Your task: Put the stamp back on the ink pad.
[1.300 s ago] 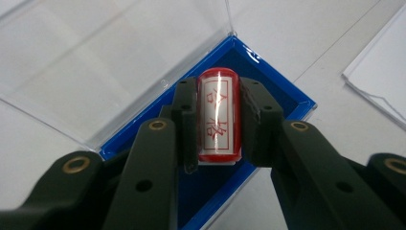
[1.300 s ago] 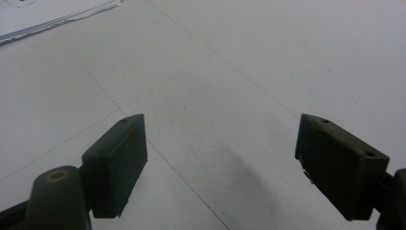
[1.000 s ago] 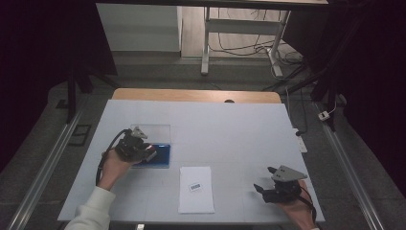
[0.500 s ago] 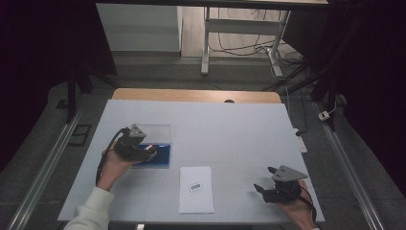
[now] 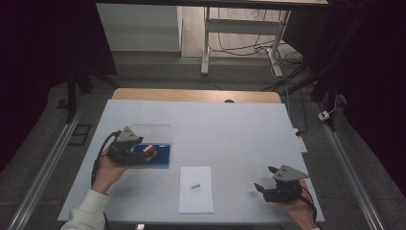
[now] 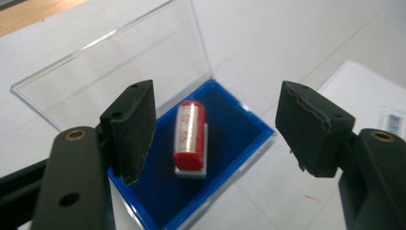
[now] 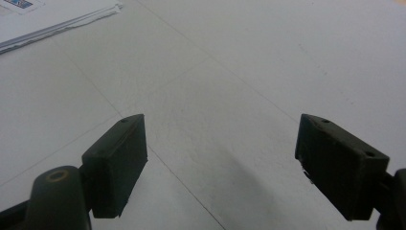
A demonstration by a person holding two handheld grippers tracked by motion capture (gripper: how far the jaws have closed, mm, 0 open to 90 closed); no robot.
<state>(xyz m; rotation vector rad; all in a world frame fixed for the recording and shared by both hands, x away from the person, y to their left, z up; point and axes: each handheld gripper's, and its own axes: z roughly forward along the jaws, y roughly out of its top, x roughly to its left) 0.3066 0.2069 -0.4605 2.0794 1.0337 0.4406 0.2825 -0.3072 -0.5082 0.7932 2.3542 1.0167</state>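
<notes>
A red cylindrical stamp (image 6: pixel 190 134) on a white base lies in the blue tray of an open case (image 6: pixel 230 120); its clear lid (image 6: pixel 124 62) is folded back flat on the table. My left gripper (image 6: pixel 218 96) hovers just above the case with its jaws wide apart. They have just been opening, and the stamp lies below the gap, touched by neither pad. In the high view the left gripper (image 5: pixel 143 154) sits at the case's left end, beside the stamp (image 5: pixel 148 148). My right gripper (image 5: pixel 262 188) rests open at the front right with nothing in it, over bare table (image 7: pixel 220 129).
A white sheet of paper (image 5: pixel 196 189) with a small printed label lies at the front centre, between the two hands. Its corner shows in the right gripper view (image 7: pixel 48 19). A wooden strip (image 5: pixel 196 95) runs along the white table's far edge.
The left gripper has drawn back a little to the left and up from the blue case, leaving the red stamp lying in it. The right gripper has not moved.
</notes>
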